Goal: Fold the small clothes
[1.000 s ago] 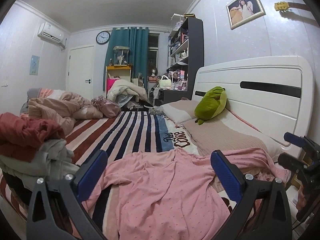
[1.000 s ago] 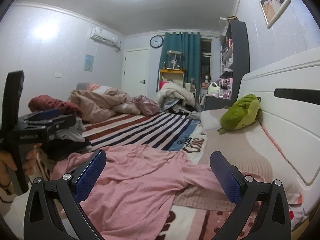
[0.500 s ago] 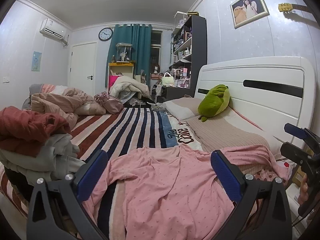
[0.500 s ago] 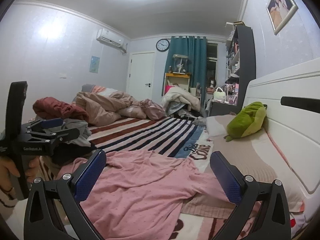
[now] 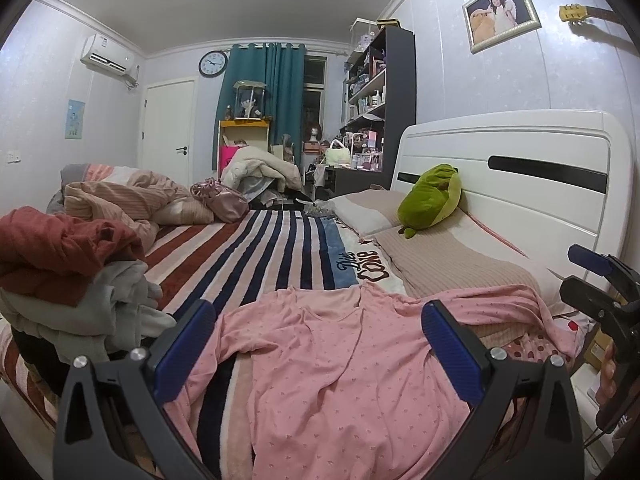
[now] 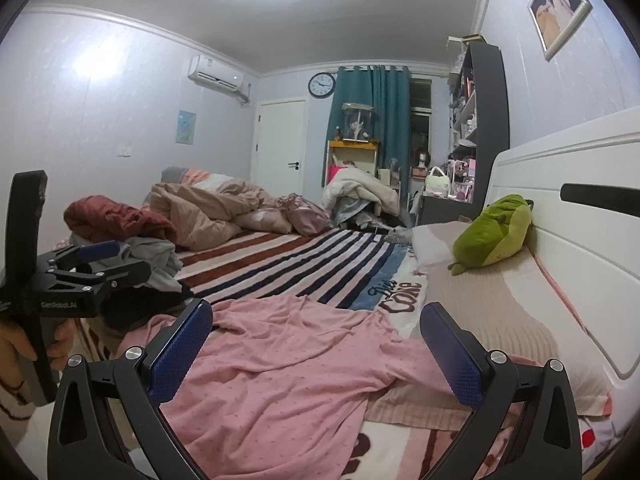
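Clothes (image 5: 68, 280) sit heaped left of the pink shirt (image 5: 340, 364), which lies rumpled on the striped blanket (image 5: 256, 256). Left gripper (image 5: 316, 344) and right gripper (image 6: 316, 344) hover over it, jaws spread wide, grasping nothing. Beyond, 1 green plush toy (image 5: 432, 200) rests on a pillow (image 5: 460, 264).

Striped blanket (image 5: 256, 256) beyond the pink top (image 5: 340, 380) lies open — clothes pile (image 5: 68, 280) crowds the left, headboard (image 5: 520, 168) the right.

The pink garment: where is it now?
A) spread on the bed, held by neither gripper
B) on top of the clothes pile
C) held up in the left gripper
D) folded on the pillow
A: the pink garment lies spread and rumpled on the bed, and both grippers are open and empty.
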`<state>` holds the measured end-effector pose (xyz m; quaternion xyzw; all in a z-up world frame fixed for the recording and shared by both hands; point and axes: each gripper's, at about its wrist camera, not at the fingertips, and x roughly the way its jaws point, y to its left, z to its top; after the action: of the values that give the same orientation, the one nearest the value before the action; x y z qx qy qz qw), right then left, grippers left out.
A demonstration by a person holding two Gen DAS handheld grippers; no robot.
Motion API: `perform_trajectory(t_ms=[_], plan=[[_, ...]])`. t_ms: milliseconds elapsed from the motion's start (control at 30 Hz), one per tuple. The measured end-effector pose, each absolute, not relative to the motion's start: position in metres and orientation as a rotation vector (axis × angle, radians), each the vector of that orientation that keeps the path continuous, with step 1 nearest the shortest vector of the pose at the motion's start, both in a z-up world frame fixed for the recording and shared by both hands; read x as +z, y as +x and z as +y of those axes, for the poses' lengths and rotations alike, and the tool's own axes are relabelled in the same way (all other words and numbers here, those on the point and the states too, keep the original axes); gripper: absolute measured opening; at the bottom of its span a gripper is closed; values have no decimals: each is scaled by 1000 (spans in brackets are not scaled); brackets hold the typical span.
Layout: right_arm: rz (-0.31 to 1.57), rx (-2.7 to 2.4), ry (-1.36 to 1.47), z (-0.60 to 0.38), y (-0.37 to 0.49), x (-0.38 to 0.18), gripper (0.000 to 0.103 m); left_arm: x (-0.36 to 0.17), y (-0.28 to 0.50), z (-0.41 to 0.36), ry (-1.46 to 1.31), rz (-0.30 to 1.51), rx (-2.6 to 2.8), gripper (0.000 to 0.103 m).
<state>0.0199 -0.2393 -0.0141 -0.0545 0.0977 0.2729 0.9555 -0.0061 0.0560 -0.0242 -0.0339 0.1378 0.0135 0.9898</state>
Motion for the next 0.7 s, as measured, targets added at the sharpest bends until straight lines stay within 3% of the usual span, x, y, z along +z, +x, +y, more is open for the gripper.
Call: perform_trajectory(t_ms=[700], plan=[[225,546,-112,-238,19,-21,103,-25,-5,56,-70,288,20,102]])
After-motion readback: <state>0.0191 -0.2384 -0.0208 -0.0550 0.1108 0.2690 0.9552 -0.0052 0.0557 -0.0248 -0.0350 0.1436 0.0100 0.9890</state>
